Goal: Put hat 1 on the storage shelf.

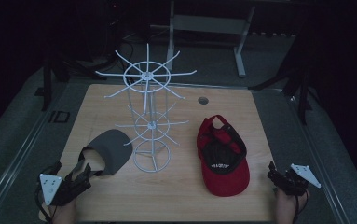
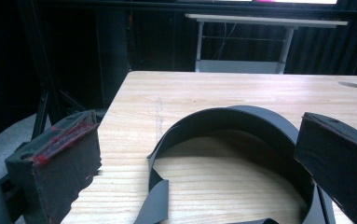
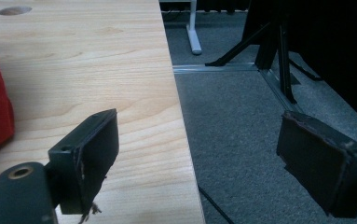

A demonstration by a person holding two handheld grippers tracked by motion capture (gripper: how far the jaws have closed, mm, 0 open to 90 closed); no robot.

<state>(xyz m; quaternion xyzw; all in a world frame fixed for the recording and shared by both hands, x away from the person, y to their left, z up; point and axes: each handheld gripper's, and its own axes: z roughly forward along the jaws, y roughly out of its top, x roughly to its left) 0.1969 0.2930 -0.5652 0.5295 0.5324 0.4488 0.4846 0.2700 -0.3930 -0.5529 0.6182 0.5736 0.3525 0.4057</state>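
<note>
Grey visor (image 1: pixel 109 150) lies flat on worktop (image 1: pixel 176 196), front left, strap end toward left hand-held gripper (image 1: pixel 76 179); jaws released, straddling strap loop, not yet pressing. Judgement: close on band, not brim, lift level toward white wire hat rack (image 1: pixel 149 112) just right. Red cap (image 1: pixel 223 154) upside down, white lettering inside unreadable. Right hand-held gripper (image 1: pixel 278 179) released, holding nothing, at worktop's right edge
</note>
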